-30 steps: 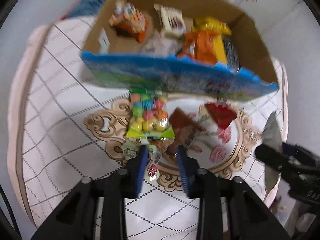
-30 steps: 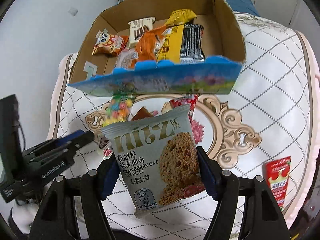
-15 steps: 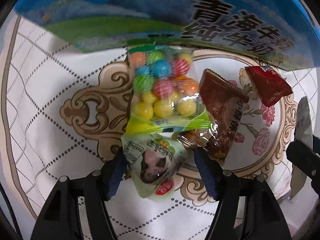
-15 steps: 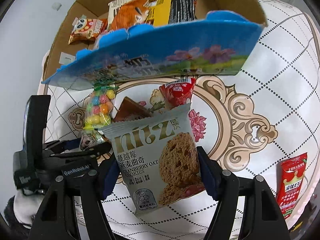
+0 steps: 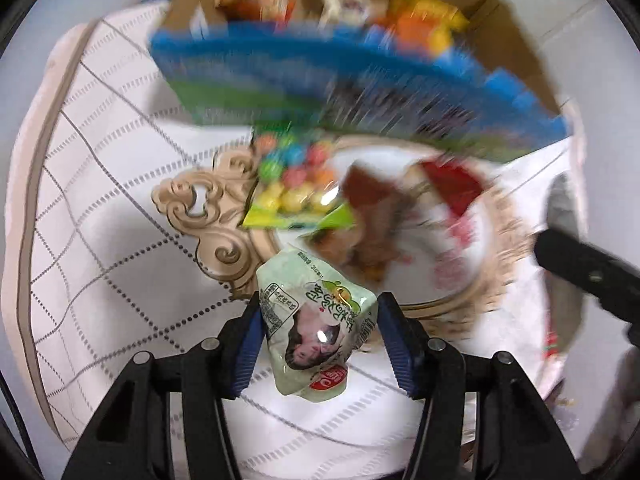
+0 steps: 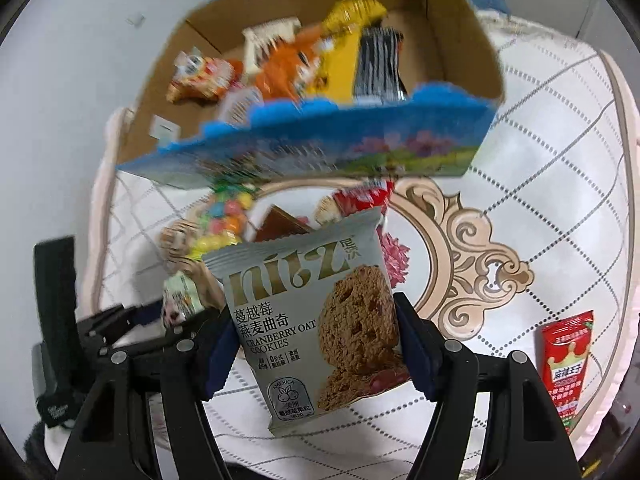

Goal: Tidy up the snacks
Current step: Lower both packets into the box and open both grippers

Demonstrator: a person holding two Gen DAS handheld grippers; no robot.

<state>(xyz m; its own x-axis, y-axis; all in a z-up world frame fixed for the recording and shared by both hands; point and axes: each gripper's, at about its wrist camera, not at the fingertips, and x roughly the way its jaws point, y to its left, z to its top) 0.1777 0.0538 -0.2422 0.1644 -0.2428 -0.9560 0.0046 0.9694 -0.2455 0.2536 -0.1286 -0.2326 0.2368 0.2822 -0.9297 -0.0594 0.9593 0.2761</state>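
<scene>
The left gripper (image 5: pixel 320 340) pinches a pale green snack packet (image 5: pixel 316 332) above a quilted white cloth (image 5: pixel 120 240), while the right gripper (image 6: pixel 316 344) clamps a silver cranberry oat cookie pouch (image 6: pixel 308 312) upright between its blue pads. Ahead, a cardboard box (image 6: pixel 460 20) with a scalloped blue front edge holds several blurred wrappers. A bag of coloured candy balls (image 5: pixel 296 184), a brown packet (image 5: pixel 368 208), apparently sealed, and a red one (image 5: pixel 452 184) lie just before that edge. A red sachet (image 6: pixel 568 360) lies apart near the cloth's right border.
</scene>
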